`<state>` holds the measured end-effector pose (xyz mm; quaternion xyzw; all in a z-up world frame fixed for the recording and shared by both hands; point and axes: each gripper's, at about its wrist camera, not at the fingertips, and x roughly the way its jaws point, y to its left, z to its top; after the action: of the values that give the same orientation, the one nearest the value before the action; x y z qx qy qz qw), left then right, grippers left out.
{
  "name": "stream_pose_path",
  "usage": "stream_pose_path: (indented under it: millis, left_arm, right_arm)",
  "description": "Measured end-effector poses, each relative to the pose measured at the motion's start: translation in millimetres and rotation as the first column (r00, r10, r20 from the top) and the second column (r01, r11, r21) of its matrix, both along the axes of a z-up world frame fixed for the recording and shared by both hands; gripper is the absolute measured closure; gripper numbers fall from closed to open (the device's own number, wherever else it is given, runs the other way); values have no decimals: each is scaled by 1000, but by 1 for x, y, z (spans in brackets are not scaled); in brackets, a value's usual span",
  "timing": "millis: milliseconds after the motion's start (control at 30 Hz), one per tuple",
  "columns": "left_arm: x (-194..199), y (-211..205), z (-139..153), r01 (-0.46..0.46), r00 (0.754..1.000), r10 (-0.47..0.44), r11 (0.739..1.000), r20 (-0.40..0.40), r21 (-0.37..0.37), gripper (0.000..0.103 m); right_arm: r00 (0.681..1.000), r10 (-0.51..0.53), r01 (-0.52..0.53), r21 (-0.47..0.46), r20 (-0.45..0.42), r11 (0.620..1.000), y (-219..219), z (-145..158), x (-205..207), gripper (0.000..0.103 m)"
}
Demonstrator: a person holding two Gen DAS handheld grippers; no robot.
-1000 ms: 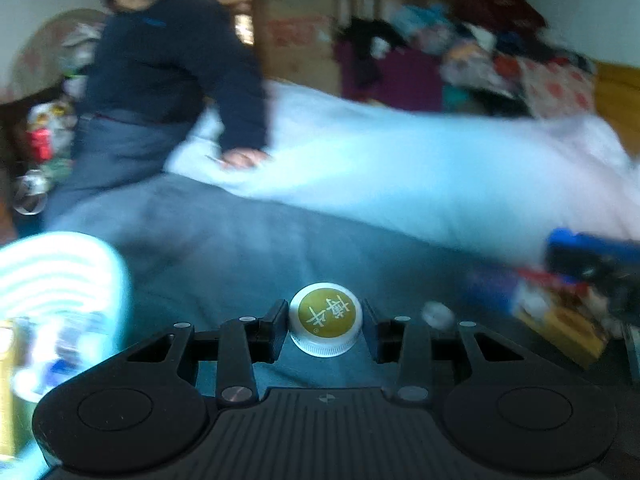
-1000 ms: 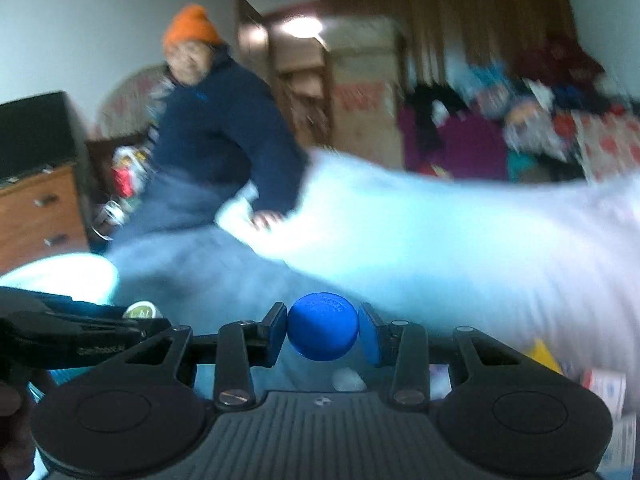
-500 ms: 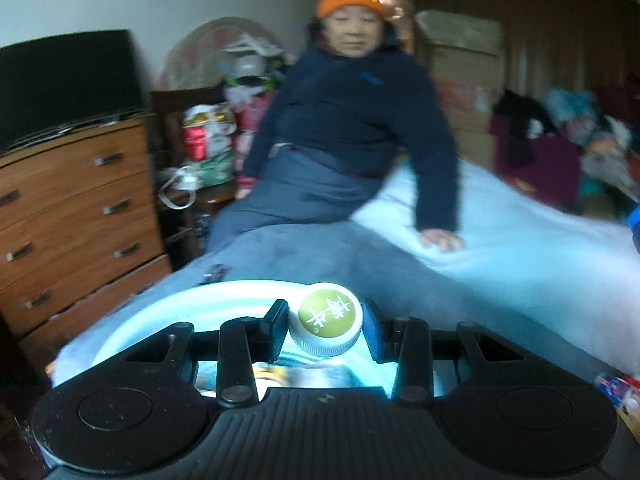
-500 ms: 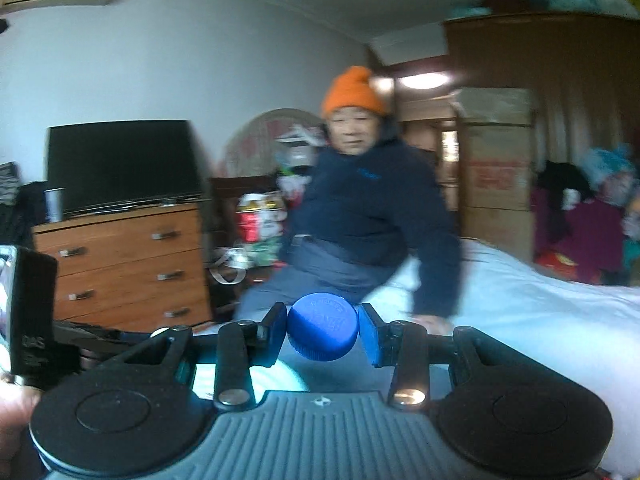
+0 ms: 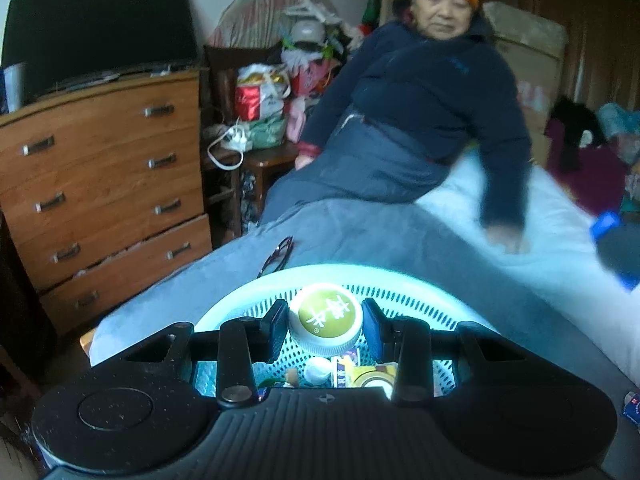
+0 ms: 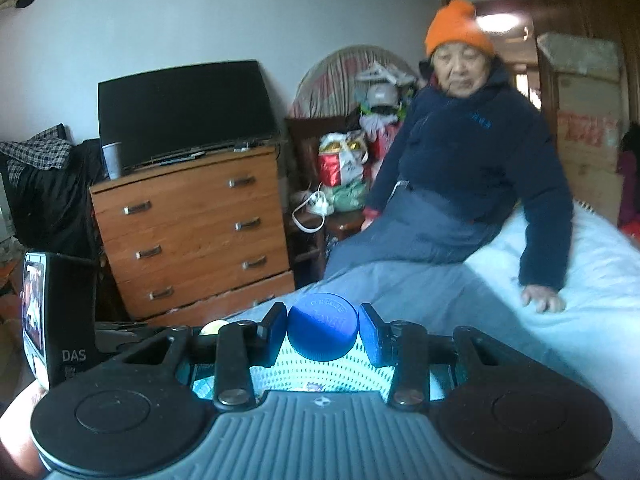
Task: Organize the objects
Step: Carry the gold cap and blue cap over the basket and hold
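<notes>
A white jar (image 5: pixel 325 322) with a green-topped lid sits clamped between the left gripper's (image 5: pixel 325 326) fingers, held above a pale perforated basket (image 5: pixel 404 286) on the bed (image 5: pixel 400 236). Small bottles and packets lie in the basket below it. The right gripper (image 6: pixel 323 330) grips a blue cap (image 6: pixel 323 327), also over the basket's mesh. Glasses (image 5: pixel 277 256) lie on the grey blanket just beyond the basket's rim. A person in an orange hat (image 6: pixel 456 26) sits on the bed's far side, beside a wooden dresser (image 6: pixel 192 232).
</notes>
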<state>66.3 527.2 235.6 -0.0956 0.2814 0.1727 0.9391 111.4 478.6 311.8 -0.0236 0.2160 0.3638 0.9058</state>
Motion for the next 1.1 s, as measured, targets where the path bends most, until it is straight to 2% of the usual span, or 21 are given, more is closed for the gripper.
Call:
stream_pose_path:
  millis: [267, 1100]
  left_arm:
    - [3, 13, -10, 3, 1000, -3, 1000, -12, -16, 63]
    - [14, 11, -21, 6, 999, -5, 1000, -48, 6, 63]
  right_arm:
    - [1000, -7, 6, -17, -22, 1000, 20, -15, 14, 61]
    - [998, -16, 14, -26, -64, 1000, 13, -43, 33, 61]
